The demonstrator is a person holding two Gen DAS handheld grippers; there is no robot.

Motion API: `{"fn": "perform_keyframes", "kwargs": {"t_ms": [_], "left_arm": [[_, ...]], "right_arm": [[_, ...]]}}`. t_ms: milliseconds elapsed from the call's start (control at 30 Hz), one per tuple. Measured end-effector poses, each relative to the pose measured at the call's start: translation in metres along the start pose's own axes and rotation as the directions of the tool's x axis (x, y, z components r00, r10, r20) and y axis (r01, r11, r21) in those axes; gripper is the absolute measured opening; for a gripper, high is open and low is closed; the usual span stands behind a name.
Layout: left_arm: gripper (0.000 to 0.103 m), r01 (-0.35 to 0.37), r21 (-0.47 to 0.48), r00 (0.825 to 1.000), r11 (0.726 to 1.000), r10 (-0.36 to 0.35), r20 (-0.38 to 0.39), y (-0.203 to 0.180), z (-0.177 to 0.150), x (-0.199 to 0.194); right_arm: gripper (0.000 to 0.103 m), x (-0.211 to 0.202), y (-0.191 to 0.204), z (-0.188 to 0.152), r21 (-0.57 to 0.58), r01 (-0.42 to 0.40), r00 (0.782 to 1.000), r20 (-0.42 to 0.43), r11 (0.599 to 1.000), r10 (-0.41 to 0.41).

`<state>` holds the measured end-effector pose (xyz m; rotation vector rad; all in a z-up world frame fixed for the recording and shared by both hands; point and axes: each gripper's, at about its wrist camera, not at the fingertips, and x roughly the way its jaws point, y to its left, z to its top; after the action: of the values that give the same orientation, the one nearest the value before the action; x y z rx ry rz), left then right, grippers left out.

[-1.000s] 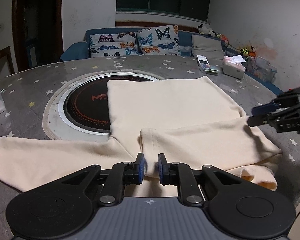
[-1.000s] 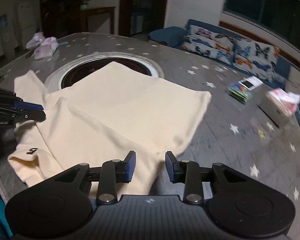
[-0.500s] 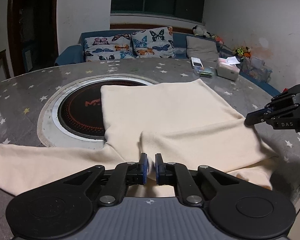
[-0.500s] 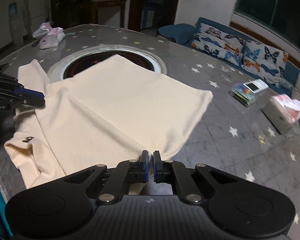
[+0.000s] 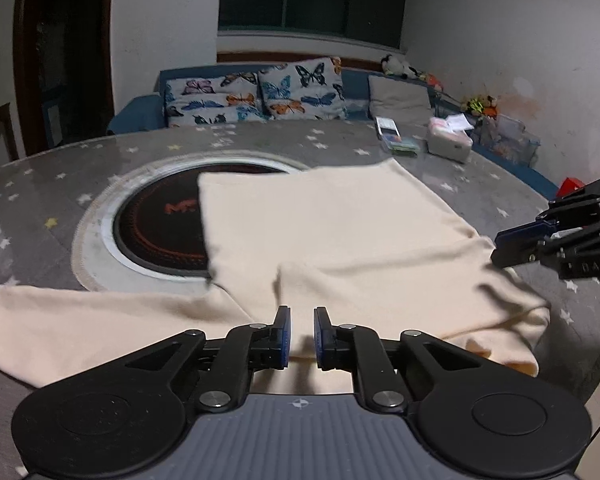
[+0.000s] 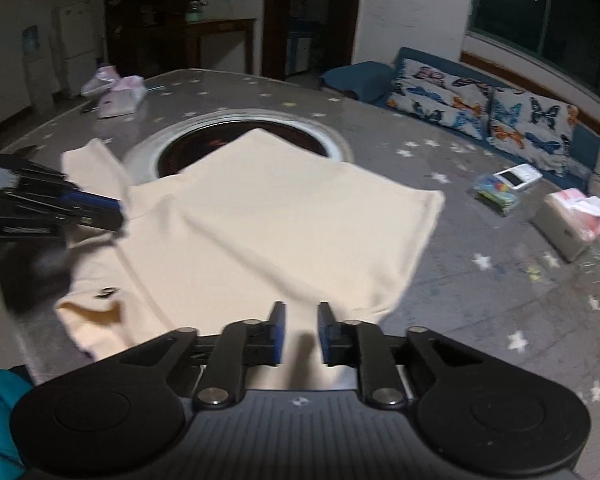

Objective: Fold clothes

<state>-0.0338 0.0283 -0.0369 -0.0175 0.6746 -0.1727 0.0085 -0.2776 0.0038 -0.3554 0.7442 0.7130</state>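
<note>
A cream long-sleeved shirt (image 5: 332, 232) lies on the grey starred round table (image 5: 60, 176), one sleeve folded across its body, the other sleeve (image 5: 80, 316) stretched out left. My left gripper (image 5: 301, 334) is open just above the shirt's near edge, holding nothing. My right gripper (image 6: 301, 332) is open over the shirt (image 6: 284, 220) at its near edge, holding nothing. The right gripper also shows at the right in the left wrist view (image 5: 512, 240); the left gripper shows at the left in the right wrist view (image 6: 100, 212).
A round black hotplate (image 5: 160, 224) sits in the table's middle, partly under the shirt. A tissue box (image 5: 448, 144) and a small packet (image 5: 396, 140) lie at the far right. A pink bag (image 6: 120, 92) lies at the far side. A sofa with butterfly cushions (image 5: 260, 96) stands behind.
Both grippers were shut on the shirt's near edge half a second ago and have now opened, letting the cloth go. The folded sleeve lies flatter on the shirt.
</note>
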Motion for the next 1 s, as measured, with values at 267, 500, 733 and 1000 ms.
{"fn": "perform_keyframes", "kwargs": {"t_ms": [267, 500, 733, 1000], "left_arm": [[0.016, -0.036, 0.001, 0.999, 0.999, 0.036, -0.012, 0.009, -0.008, 0.000], [0.024, -0.102, -0.094, 0.995, 0.990, 0.102, -0.001, 0.037, -0.015, -0.018], [0.038, -0.259, -0.209, 0.965, 0.943, 0.263, -0.010, 0.087, -0.023, -0.038], [0.047, -0.445, -0.359, 0.888, 0.821, 0.456, -0.058, 0.151, -0.027, -0.048]], "right_arm": [[0.025, 0.014, 0.014, -0.009, -0.002, -0.029, 0.998, -0.062, 1.000, 0.029], [0.024, 0.029, 0.030, 0.032, -0.053, -0.089, 0.996, -0.007, 0.995, 0.089], [0.023, 0.072, 0.062, 0.063, -0.104, -0.160, 0.987, -0.013, 0.982, 0.159], [0.023, 0.095, 0.079, 0.073, -0.119, -0.154, 0.988, -0.028, 0.981, 0.152]]}}
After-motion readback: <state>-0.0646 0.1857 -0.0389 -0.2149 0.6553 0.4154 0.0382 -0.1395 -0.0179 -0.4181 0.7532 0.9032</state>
